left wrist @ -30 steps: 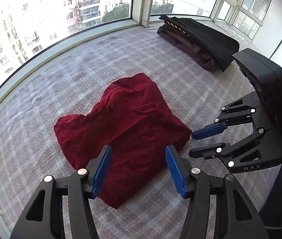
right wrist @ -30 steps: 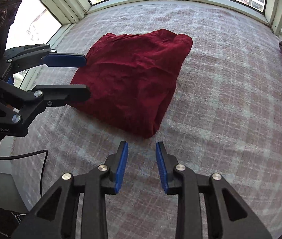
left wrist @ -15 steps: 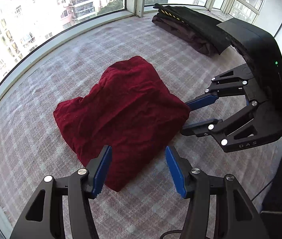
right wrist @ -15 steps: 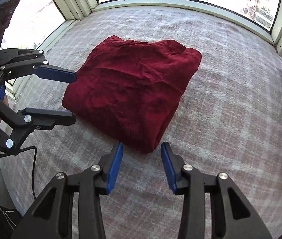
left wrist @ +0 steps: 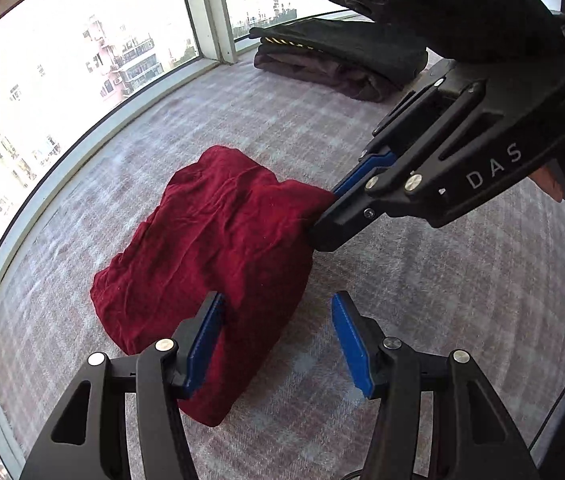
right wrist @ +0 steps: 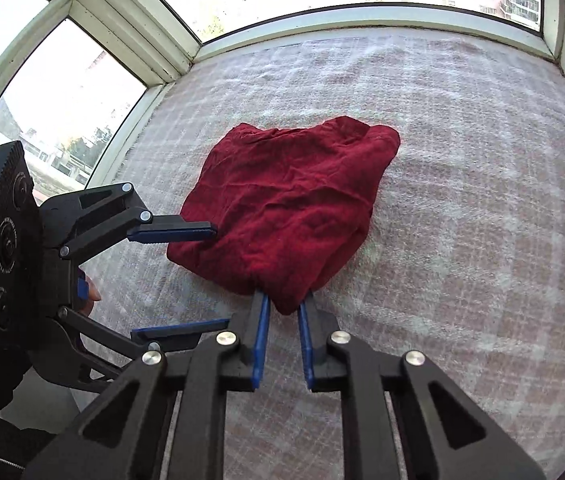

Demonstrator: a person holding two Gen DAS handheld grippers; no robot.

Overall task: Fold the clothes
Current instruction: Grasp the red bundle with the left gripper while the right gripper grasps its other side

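A pale plaid blanket (right wrist: pixel 462 208) covered the whole window ledge platform I was working over, with glass panes (left wrist: pixel 62 92) wrapping its left and far sides. Near the middle of it lay the red garment (right wrist: pixel 294 204), folded into a thick, rumpled bundle, its far end toward the windows and its near corners toward me. Well apart from it, at the far right by the glass, sat a stack of dark folded clothes (left wrist: pixel 342 60), black on top of brownish purple.

My right claw (right wrist: pixel 282 316) was drawn nearly together and clamped on the near right corner of the red garment, a small tuck of cloth pinched between its blue pads (right wrist: pixel 261 340). My left claw (left wrist: pixel 278 332) stood wide apart at the garment's near left corner: one blue pad touched the cloth's top surface while the other hung over bare blanket just beside the edge. Nothing was gripped there.
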